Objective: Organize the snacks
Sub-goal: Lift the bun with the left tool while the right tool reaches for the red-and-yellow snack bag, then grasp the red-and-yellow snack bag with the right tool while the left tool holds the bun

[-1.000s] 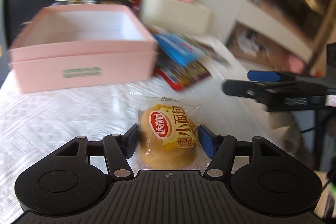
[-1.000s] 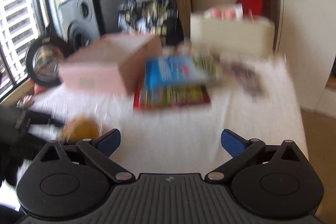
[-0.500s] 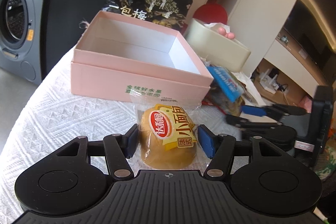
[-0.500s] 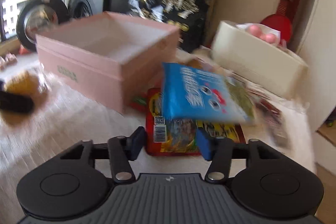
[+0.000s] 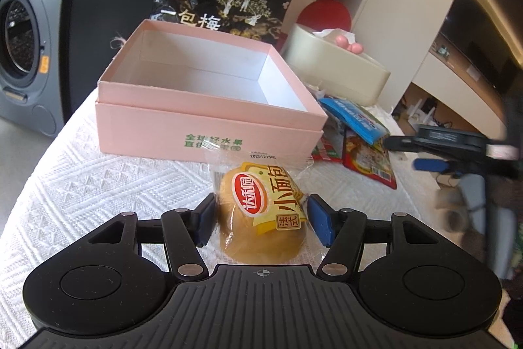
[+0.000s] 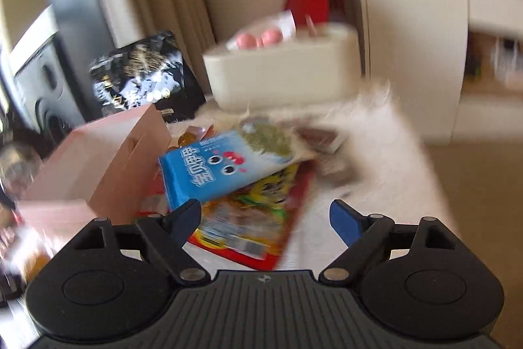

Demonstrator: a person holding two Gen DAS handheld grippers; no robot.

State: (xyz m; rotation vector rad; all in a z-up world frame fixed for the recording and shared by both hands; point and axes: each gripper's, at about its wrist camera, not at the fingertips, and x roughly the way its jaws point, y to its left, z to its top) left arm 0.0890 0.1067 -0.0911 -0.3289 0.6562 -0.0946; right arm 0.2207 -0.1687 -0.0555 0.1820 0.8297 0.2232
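wrapped small bread (image 5: 263, 215): pinched between the left gripper (image 5: 261, 219) pads, just short of the empty pink box (image 5: 209, 123); lift clear of the near wall before release, while the right gripper (image 6: 264, 218), jaws just reopened and empty, nears the blue snack packet (image 6: 225, 169).

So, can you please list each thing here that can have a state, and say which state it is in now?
left gripper: shut on the bun
bun: sealed in its wrapper, held
right gripper: open, jaws just widened, nothing between the pads
pink box: lid off, inside bare as far as visible
blue packet: lying on the red packet
red packet: flat on the cloth
black bag: upright behind the pink box
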